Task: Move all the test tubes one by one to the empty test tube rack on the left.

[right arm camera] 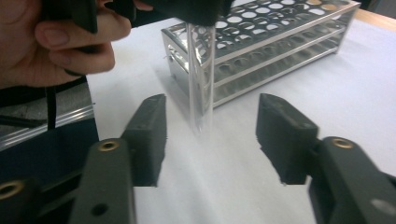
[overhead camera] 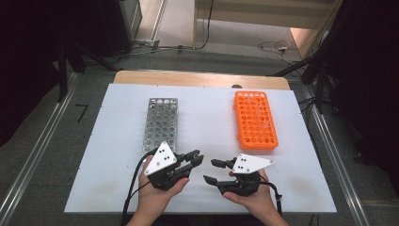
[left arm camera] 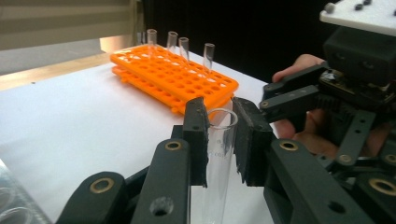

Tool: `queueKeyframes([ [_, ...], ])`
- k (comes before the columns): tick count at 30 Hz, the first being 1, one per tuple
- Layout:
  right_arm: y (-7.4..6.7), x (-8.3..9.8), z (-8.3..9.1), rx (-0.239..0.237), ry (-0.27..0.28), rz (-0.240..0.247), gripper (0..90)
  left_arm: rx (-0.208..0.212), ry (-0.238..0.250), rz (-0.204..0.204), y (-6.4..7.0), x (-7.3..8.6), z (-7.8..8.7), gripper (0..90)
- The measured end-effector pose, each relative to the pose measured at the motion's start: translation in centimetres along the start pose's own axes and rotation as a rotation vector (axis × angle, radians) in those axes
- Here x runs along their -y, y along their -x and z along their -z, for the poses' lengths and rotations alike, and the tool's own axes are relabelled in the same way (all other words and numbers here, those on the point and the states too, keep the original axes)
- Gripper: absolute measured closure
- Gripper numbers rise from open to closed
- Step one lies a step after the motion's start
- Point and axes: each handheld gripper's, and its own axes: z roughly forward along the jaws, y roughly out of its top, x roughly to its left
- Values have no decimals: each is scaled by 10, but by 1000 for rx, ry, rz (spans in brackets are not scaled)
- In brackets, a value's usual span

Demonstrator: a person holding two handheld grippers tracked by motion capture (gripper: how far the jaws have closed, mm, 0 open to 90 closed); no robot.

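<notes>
Clamping a clear test tube (left arm camera: 219,154) near its rim, left gripper (left arm camera: 219,135) at lower centre of its own view, pads tight on the glass. Hanging upright at top centre of the right gripper view, tube bottom between the spread jaws of the right gripper (right arm camera: 210,135), untouched. Behind: steel rack (right arm camera: 280,42) upper right there; orange rack (left arm camera: 173,77) upper left in the left gripper view.

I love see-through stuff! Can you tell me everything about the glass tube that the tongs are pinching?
The clear glass test tube is long, thin and looks empty, with an open round rim on top and faint printed marks on its side. It stands about upright, its rounded bottom hanging just above the white table. The left tongs squeeze it near the top with black pads; the right tongs stand open, not touching.
</notes>
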Motion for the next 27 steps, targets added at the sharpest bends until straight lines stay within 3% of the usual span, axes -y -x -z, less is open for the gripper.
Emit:
queueKeyframes([
  [5, 8, 2, 11, 15, 16, -16, 214, -32, 15, -3, -9, -8, 4, 754],
  [12, 22, 9, 32, 82, 26, -50, 0, -67, 31, 3, -23, -20, 8, 754],
  [16, 30, 18, 46, 126, 39, -71, 0, -94, 42, 9, -34, -23, 10, 754],
  [27, 44, 37, 72, 166, 31, -113, 0, -143, 63, 25, -70, -39, 11, 754],
])
